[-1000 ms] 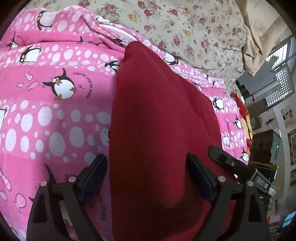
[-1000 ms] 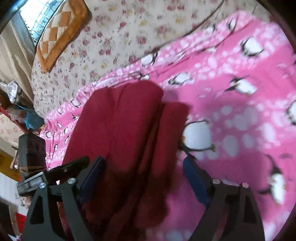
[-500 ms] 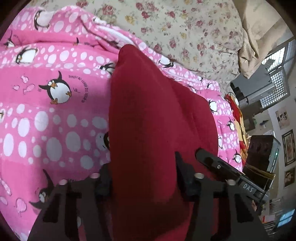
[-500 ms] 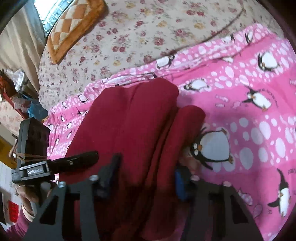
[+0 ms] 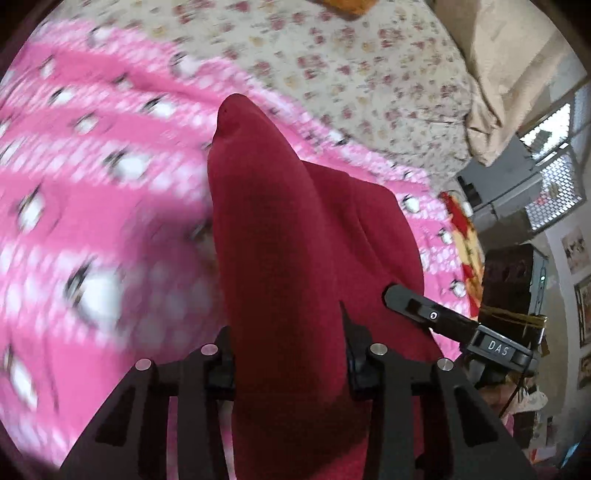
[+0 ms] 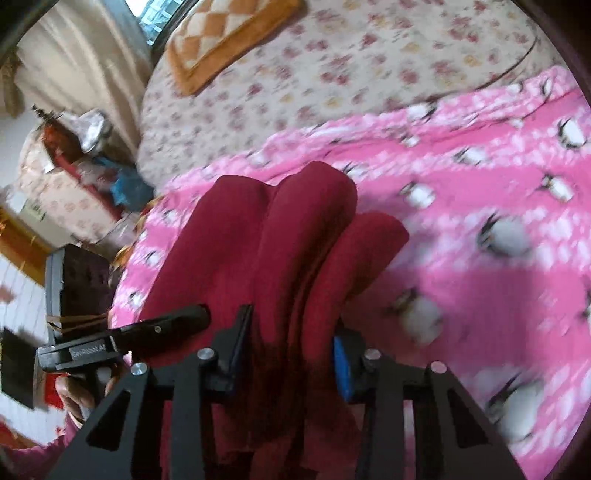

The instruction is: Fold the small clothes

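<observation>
Both grippers are clamped on the dark red garment (image 5: 280, 258): left gripper (image 5: 288, 363) pinching one bunched end, right gripper (image 6: 291, 354) pinching the other, folds hanging forward. The cloth is over the pink penguin blanket (image 6: 480, 229) on the bed, near its floral-sheet (image 6: 332, 74) edge.

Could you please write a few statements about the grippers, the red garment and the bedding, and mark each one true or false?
1. Both grippers are shut on the red garment. True.
2. The garment lies over a plain blue sheet. False: it is over a pink penguin blanket.
3. The left gripper is empty. False: red cloth fills the gap between its fingers.
4. A checked orange cushion lies on the floral bedspread. True.
</observation>
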`<control>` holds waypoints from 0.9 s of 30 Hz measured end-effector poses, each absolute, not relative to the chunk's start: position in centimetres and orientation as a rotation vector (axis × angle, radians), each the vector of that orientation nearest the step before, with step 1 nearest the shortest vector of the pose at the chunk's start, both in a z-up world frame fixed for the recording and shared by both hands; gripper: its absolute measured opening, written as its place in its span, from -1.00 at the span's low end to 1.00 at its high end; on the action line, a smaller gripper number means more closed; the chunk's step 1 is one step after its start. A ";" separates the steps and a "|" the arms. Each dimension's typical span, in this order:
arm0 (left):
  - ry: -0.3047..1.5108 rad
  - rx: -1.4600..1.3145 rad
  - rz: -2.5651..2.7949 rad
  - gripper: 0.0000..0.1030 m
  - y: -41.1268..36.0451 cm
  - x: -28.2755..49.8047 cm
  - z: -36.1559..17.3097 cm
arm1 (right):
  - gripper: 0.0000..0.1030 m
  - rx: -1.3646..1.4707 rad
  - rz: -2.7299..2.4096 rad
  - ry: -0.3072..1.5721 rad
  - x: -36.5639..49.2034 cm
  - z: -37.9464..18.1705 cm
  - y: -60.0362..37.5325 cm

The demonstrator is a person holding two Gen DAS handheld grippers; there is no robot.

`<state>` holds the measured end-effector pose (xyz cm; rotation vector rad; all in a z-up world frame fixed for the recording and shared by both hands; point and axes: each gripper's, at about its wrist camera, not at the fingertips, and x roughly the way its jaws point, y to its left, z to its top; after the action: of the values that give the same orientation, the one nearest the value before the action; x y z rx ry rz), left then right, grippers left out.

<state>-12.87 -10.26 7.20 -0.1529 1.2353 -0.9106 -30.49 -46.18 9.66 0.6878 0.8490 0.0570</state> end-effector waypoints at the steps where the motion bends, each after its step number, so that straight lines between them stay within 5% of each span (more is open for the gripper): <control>1: 1.257 -0.151 -0.887 -0.63 -9.5 -13.2 6.3 | -0.22 0.681 0.063 0.877 -30.6 9.0 -44.9; 6: 1.292 -0.202 -0.804 -0.14 -7.8 -13.6 2.3 | 0.08 0.595 -0.031 0.964 -31.0 5.6 -42.2; 19: 1.091 0.020 -0.635 -0.07 -7.4 -16.6 5.9 | 0.09 0.325 0.006 0.866 -36.4 13.7 -36.5; 27: 1.002 0.102 -0.566 -0.07 -6.5 -19.0 7.2 | -0.01 0.240 -0.074 1.039 -35.3 7.5 -35.3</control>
<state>-19.00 -6.50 7.17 0.1020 1.0018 -0.5656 -35.27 -35.30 7.52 0.2404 1.0391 -0.0736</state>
